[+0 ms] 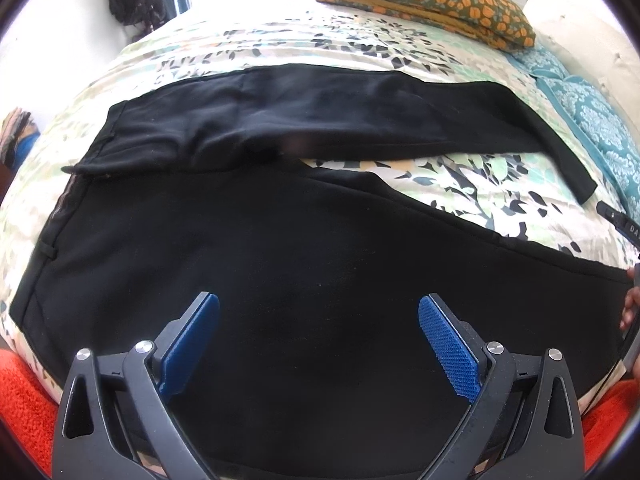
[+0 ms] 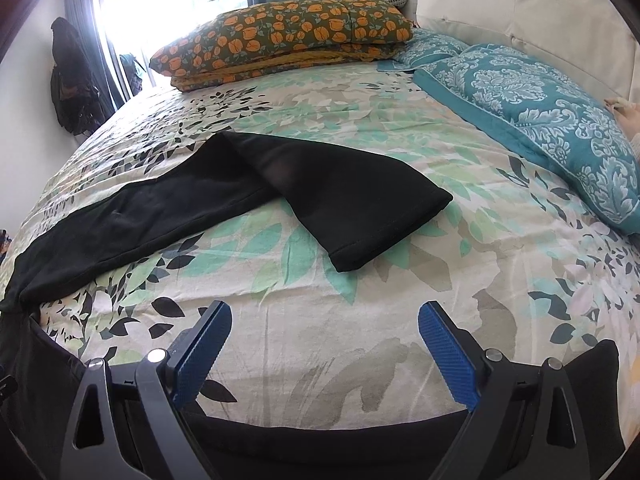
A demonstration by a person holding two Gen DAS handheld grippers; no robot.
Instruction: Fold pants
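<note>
black pants lie spread across the leaf-print bed, waist to the left, 1 leg near and 1 leg far with its end bent back toward the near side. the left tongs hover wide apart above the near leg, gripping nothing. the right tongs stand wide too, over bare bedcover, empty. an orange-flowered pillow and a teal pillow rest at the far side.
</note>
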